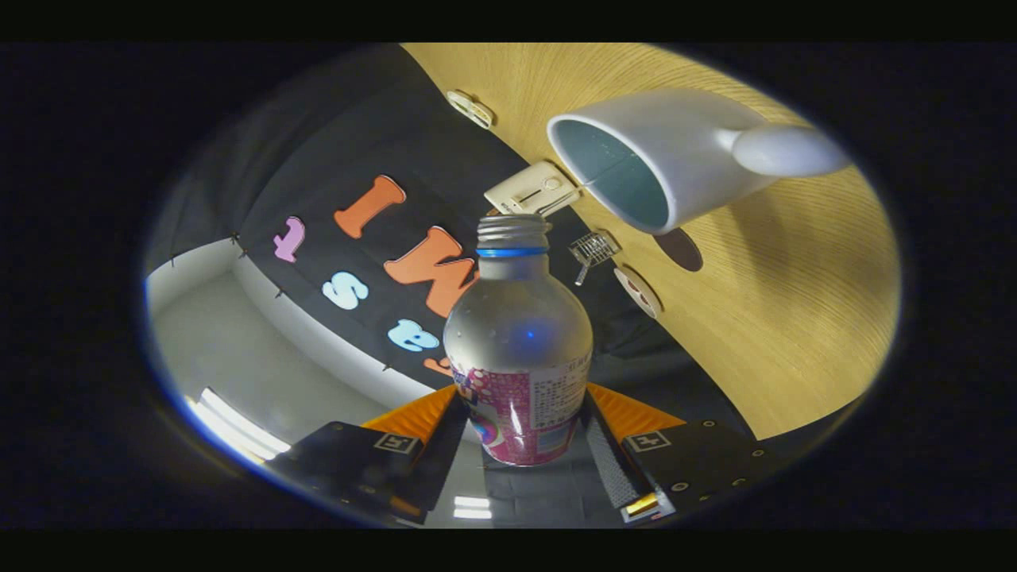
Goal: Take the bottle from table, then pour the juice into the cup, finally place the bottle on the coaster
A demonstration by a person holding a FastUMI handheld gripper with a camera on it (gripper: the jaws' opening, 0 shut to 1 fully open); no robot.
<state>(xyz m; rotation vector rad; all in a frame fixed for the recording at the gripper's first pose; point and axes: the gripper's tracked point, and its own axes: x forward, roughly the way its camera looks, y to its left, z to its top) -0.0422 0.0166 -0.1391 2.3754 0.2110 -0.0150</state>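
Gripping the bottle at lower centre, the gripper presses both fingers on its pink label, whose small print is unreadable. Its uncapped neck points toward the white cup on the tabletop, upper right.

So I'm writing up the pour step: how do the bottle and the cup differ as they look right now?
The bottle is clear with a pink label and a narrow threaded neck; the cup is plain white, with a wide mouth and a handle. The bottle is clamped between the fingers of the gripper, while the cup stands free on the wooden table beyond them. Both are open at the top.
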